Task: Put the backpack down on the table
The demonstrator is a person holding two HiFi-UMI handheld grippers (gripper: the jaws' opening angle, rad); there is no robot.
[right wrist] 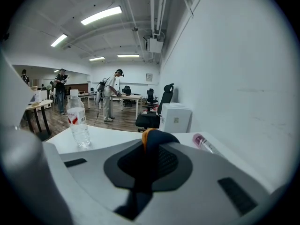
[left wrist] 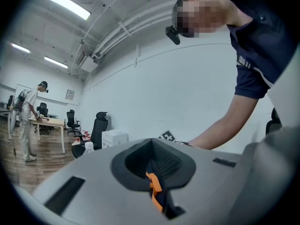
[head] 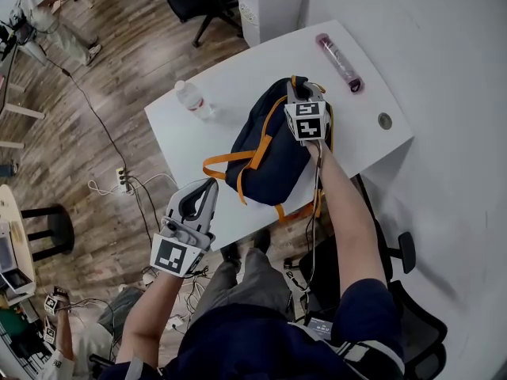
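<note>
Lying on the white table (head: 255, 68), the navy backpack (head: 269, 145) sits beneath my right gripper (head: 299, 92), well apart from my left gripper (head: 207, 190), jaws together off the near edge; long axis running away from me, its top handle (right wrist: 151, 136) pinched in the right's closed jaws.

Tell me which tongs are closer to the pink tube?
Right. The right tongs pinch the top of the navy fabric backpack, beside the clear pink plastic tube; the left tongs are at the white table's other side.
</note>
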